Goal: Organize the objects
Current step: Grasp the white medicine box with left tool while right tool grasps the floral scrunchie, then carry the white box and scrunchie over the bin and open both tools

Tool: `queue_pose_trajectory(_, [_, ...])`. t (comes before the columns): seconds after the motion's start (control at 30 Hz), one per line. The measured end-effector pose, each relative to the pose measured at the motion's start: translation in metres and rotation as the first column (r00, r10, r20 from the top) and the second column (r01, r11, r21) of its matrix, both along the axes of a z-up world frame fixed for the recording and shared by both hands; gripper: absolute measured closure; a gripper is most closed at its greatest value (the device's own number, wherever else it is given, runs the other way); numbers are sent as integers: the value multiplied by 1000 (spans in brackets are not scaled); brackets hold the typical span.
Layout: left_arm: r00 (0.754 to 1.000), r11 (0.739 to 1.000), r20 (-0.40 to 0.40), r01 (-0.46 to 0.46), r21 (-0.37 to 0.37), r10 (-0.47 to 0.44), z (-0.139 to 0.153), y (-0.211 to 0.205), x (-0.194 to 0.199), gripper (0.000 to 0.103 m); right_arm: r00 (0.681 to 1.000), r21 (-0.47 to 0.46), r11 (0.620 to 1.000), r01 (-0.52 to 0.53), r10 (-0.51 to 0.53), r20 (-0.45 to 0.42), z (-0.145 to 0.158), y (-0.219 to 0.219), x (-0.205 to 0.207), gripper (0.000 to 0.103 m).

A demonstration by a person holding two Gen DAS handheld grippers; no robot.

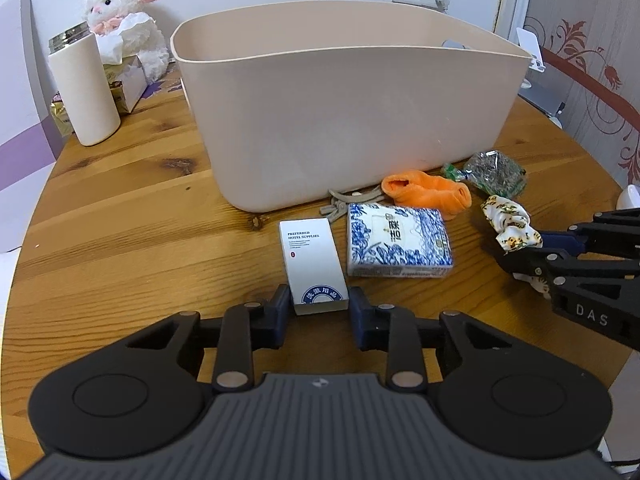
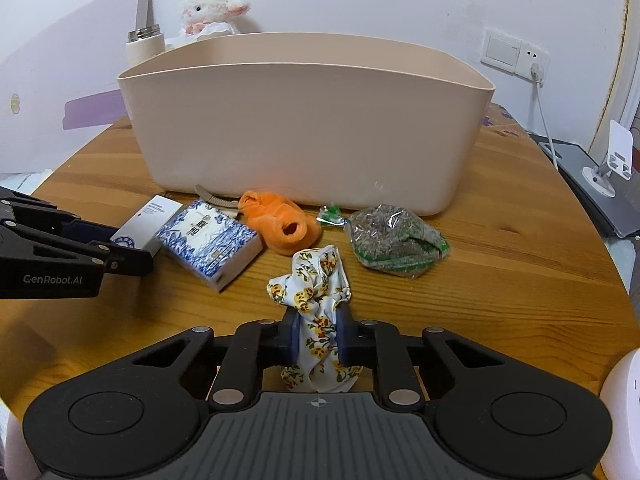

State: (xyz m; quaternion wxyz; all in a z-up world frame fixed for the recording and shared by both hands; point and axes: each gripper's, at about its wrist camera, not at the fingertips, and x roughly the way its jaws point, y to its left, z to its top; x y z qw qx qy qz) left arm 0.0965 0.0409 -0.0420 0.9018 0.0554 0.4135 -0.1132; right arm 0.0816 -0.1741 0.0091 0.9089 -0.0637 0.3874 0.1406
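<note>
A beige plastic bin (image 1: pixel 336 120) (image 2: pixel 312 128) stands on the round wooden table. In front of it lie a white hotel-supplies box (image 1: pixel 312 264) (image 2: pixel 150 220), a blue-and-white patterned box (image 1: pixel 396 244) (image 2: pixel 208 240), an orange sock (image 1: pixel 428 192) (image 2: pixel 280 224), a clear bag of dried herbs (image 1: pixel 496 172) (image 2: pixel 396 240) and a beige strap (image 1: pixel 344 202). My left gripper (image 1: pixel 319 312) is shut on the near end of the white box. My right gripper (image 2: pixel 318 338) is shut on a floral cloth scrunchie (image 2: pixel 316 284) (image 1: pixel 512 224).
A cream thermos (image 1: pixel 86 92) and a white plush lamb (image 1: pixel 128 24) on a tissue box stand at the back left. A wall socket (image 2: pixel 516 54) with a cord, a phone stand (image 2: pixel 612 160) and a grey laptop (image 2: pixel 600 196) are at the right.
</note>
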Motion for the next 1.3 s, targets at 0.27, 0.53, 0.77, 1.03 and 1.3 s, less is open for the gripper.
queue_pose_trajectory(0.27, [999, 1000, 52, -13, -28, 15, 23, 3, -19, 70, 999, 18, 1000, 0, -1, 53, 21, -6, -12, 87])
queue_pose_trajectory(0.53, [984, 999, 176, -28, -36, 34, 61, 0, -36, 70, 983, 35, 999, 29, -35, 180, 56, -19, -25, 87])
queue_pose_trajectory(0.77, [965, 997, 257, -46, -55, 58, 95, -1, -37, 70, 957, 33, 999, 30, -38, 288, 92, -24, -25, 87])
queue_pose_trajectory(1.03, [932, 996, 351, -71, -56, 87, 133, -7, -27, 70, 915, 66, 997, 41, -64, 398, 129, -27, -6, 88])
queue_pose_trajectory(1.3, [914, 993, 389, -111, -39, 118, 149, -21, 7, 70, 900, 103, 993, 51, -90, 426, 141, -29, 24, 88])
